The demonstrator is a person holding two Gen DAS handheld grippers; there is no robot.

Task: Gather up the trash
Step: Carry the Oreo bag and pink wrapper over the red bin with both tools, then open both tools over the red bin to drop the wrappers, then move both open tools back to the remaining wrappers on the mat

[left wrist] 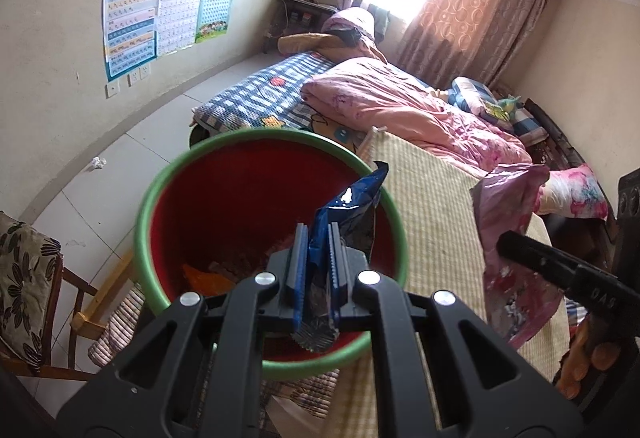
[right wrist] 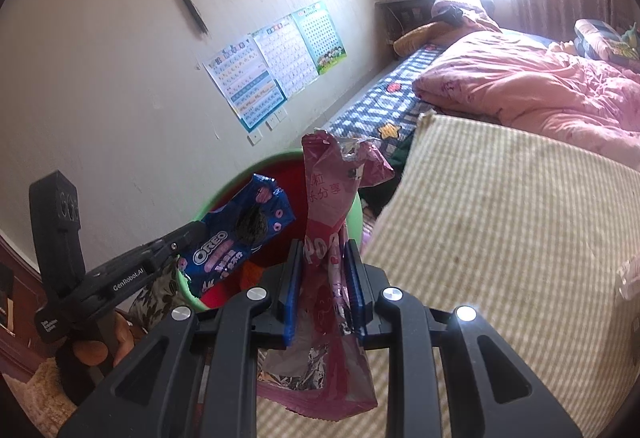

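Note:
My left gripper (left wrist: 318,234) is shut on a blue Oreo wrapper (left wrist: 352,209), held over the mouth of a red bin with a green rim (left wrist: 160,185). Some trash, one piece orange (left wrist: 208,280), lies at the bin's bottom. My right gripper (right wrist: 323,250) is shut on a pink snack bag (right wrist: 332,189), just right of the bin's green rim (right wrist: 276,159) and over the edge of the striped bed mat (right wrist: 500,238). In the right wrist view the left gripper (right wrist: 196,228) holds the Oreo wrapper (right wrist: 236,238) above the bin. The pink bag (left wrist: 508,222) also shows in the left wrist view.
A bed with a pink quilt (left wrist: 400,105) and a checked sheet (left wrist: 260,97) runs to the window. A wooden chair with a floral cushion (left wrist: 24,278) stands left of the bin. A crumpled white paper ball (left wrist: 97,162) lies on the floor by the wall.

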